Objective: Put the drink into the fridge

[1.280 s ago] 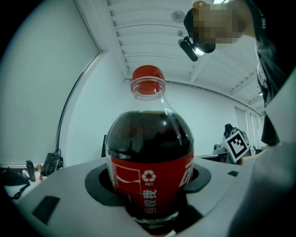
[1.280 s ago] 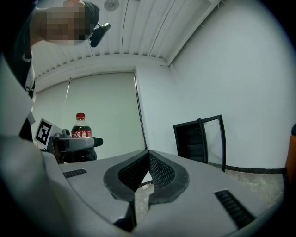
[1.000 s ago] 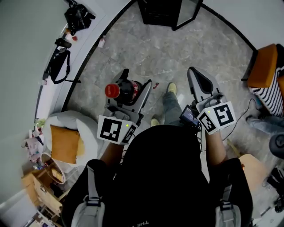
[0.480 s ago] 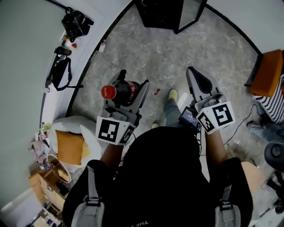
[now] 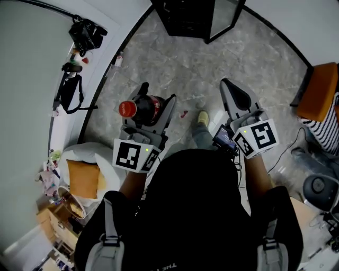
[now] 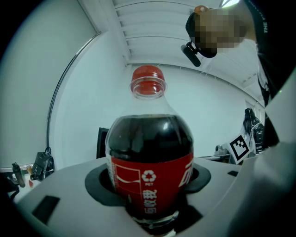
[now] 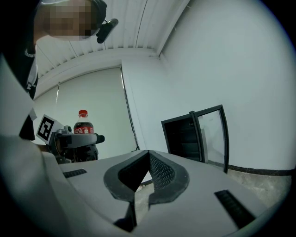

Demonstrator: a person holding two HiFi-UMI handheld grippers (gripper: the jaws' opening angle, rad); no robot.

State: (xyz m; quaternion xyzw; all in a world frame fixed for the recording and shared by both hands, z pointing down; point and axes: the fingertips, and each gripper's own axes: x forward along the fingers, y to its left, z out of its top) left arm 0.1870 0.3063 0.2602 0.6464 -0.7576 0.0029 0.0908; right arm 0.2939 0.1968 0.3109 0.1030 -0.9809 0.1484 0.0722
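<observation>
A cola bottle point(image 5: 150, 106) with a red cap and red label stands upright between the jaws of my left gripper point(image 5: 158, 95), which is shut on its lower body. In the left gripper view the bottle point(image 6: 150, 171) fills the middle, seated in the dark jaw pads. My right gripper point(image 5: 229, 86) is shut and holds nothing; its jaws point(image 7: 147, 159) meet at the tips. A black fridge point(image 5: 185, 16) stands ahead on the floor with its glass door point(image 5: 229, 18) swung open. The right gripper view shows the fridge point(image 7: 181, 134), its door point(image 7: 210, 132) and the bottle point(image 7: 83, 122).
Grey marble floor point(image 5: 212, 58) lies between me and the fridge. Black bags point(image 5: 79, 37) hang on the left wall, with a white cushion and orange pillow point(image 5: 83, 179) below them. An orange seat point(image 5: 320, 90) stands at the right. A small red scrap point(image 5: 184, 113) lies on the floor.
The person has walked on across the floor, carrying both grippers along. The left grip on the bottle is unchanged and the right jaws stay together.
</observation>
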